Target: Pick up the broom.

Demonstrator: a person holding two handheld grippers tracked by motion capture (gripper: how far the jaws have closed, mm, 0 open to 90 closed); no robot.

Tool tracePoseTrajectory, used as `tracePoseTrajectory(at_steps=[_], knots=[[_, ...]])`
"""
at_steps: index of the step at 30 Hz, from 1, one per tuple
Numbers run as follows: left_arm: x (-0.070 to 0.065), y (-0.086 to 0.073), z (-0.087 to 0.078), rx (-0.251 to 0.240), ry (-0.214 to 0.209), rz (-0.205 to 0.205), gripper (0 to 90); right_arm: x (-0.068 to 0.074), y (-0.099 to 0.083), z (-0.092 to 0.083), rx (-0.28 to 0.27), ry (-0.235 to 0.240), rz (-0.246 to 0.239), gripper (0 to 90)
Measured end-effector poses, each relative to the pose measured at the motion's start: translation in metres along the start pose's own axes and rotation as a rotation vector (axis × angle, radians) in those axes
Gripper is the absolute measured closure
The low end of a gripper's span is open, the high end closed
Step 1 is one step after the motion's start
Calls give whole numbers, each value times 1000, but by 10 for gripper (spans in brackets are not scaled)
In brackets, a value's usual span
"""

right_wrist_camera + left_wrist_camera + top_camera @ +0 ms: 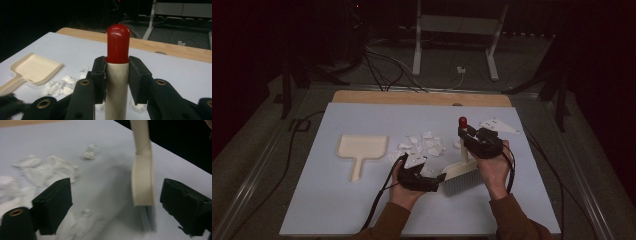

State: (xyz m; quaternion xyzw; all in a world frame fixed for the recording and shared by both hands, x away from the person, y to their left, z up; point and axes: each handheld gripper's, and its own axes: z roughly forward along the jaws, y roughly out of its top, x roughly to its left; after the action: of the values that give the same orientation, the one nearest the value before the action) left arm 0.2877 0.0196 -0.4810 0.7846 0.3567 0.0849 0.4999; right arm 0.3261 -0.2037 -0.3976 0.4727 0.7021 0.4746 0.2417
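Right gripper (117, 75) clenched on brush handle (116, 97), just below red cap (118, 43); handle upright between the two black jaws in the right gripper view. Brush (459, 175) standing on counter (337, 200), bristles down, head near the front, seen from the high view just right of centre. Left gripper (438, 181) released, jaws wide apart, close beside the brush head at its left; in the left gripper view, brush head (143, 182) and grey bristles (147, 217) between the jaws, nearer the right-hand jaw, touching neither. No earlier frame for comparison of jaw travel. Paper scraps (424, 145), white and crumpled, scattered on the counter behind the left gripper, between dustpan and brush; some blurred ones in the foreground of the left gripper view (50, 170). Dustpan (361, 150) cream, lying flat left of the scraps, handle toward the front edge, well apart from both grippers. Wooden strip (422, 97) along the far edge of the counter.
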Motion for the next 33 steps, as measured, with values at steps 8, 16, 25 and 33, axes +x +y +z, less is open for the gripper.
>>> tracePoseTrajectory(at_steps=[8, 16, 25, 33], knots=[[-5, 2, 18, 18, -76, -27, 340, 12, 1, -1, -7, 34, -17, 690], [-5, 1, 24, 39, -131, -26, 638, 21, 4, -3, -15, 65, -38, 689], [-1, 1, 23, 40, -151, -68, 690, 15, 0, 1, -1, 155, -30, 410], [0, 5, 18, 37, -194, -83, 692, 11, -4, 10, 90, 194, -38, 71]])
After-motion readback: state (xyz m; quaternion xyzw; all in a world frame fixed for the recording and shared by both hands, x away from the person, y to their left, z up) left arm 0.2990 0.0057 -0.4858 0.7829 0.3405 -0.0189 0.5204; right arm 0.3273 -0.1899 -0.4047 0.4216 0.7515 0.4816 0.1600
